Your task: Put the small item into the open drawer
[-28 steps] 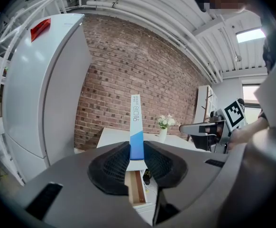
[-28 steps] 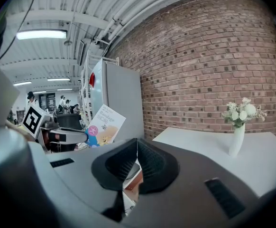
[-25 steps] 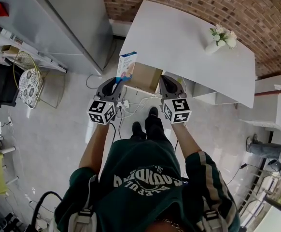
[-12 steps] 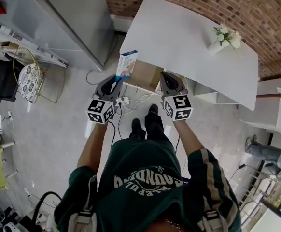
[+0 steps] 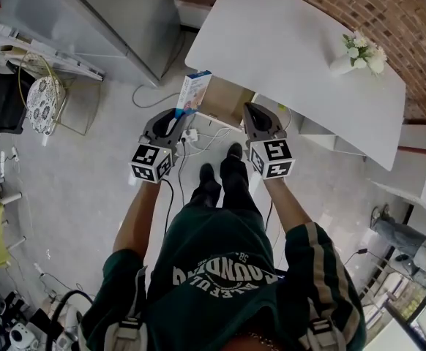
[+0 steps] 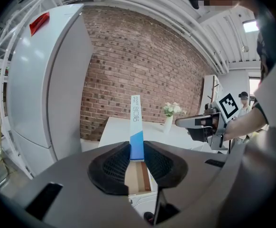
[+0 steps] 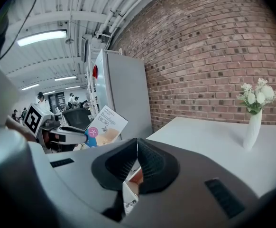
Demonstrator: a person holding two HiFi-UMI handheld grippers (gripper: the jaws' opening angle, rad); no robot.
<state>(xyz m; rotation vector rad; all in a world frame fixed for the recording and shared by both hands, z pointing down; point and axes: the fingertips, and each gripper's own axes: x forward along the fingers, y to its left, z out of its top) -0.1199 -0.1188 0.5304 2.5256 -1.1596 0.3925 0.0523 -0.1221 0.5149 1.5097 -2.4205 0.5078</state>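
A small white-and-blue bandage box [image 5: 195, 92] stands upright in my left gripper [image 5: 175, 115], which is shut on its lower end. In the left gripper view the box [image 6: 136, 125] rises edge-on between the pads. The open brown drawer [image 5: 226, 102] juts out from under the white table [image 5: 293, 50], just beyond and right of the box. Through the gap of the jaws the drawer [image 6: 138, 177] shows below the box. My right gripper [image 5: 251, 112] hovers at the drawer's right side, shut and empty. From the right gripper [image 7: 137, 148] I see the box [image 7: 105, 126] to the left.
A grey fridge [image 5: 103, 20] stands left of the table. A white vase with flowers [image 5: 359, 53] sits on the table's far right. Cables and a power strip [image 5: 191, 134] lie on the floor below the drawer, beside the person's shoes [image 5: 220, 181]. Shelving [image 5: 23, 57] stands far left.
Both grippers have sunk a little beside the drawer's front, the box still held in the left one. The head view has shifted, so the table sits further right.
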